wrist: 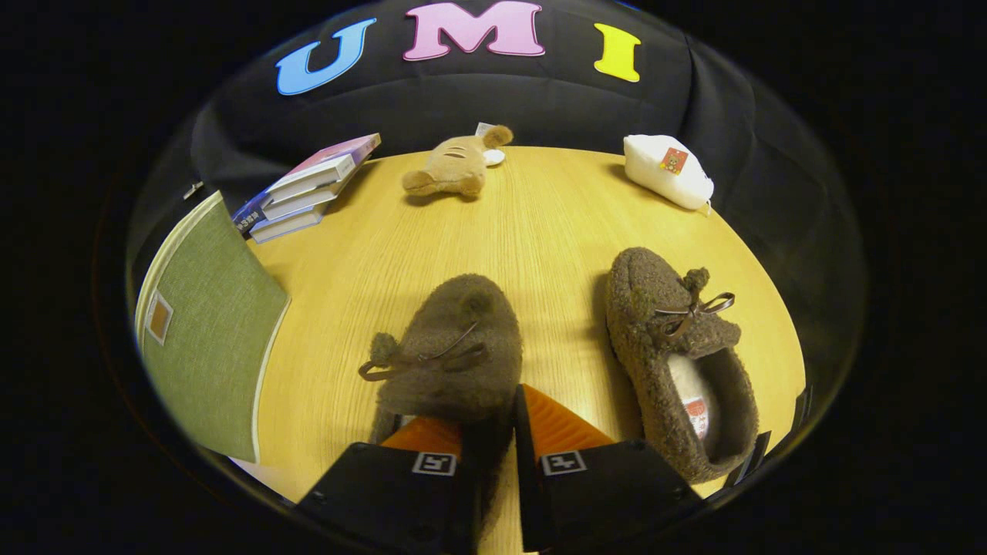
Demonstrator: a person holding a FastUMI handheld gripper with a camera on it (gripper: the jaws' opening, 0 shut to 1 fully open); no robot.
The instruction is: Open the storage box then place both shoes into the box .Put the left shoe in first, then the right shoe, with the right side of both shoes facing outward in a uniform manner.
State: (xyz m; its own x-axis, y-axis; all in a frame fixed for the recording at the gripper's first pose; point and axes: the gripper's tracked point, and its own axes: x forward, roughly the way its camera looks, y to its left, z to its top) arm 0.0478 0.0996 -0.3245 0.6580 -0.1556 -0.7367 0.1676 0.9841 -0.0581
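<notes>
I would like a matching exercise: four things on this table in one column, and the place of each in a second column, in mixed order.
Things:
1. held shoe
2. second shoe
3. green box
4. plush toy

Places:
A. at the table's far edge, beyond both shoes
B. pinched at its edge between the fingers of the gripper
C. lying free, beside the held shoe
D. beside the stack of books

Pairs: 1-B, 2-C, 3-D, 4-A

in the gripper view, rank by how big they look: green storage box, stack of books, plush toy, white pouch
1. green storage box, clearly largest, though it sits nearer.
2. stack of books.
3. plush toy and white pouch look alike; no ranking.
The gripper is shut on the left shoe.
</notes>
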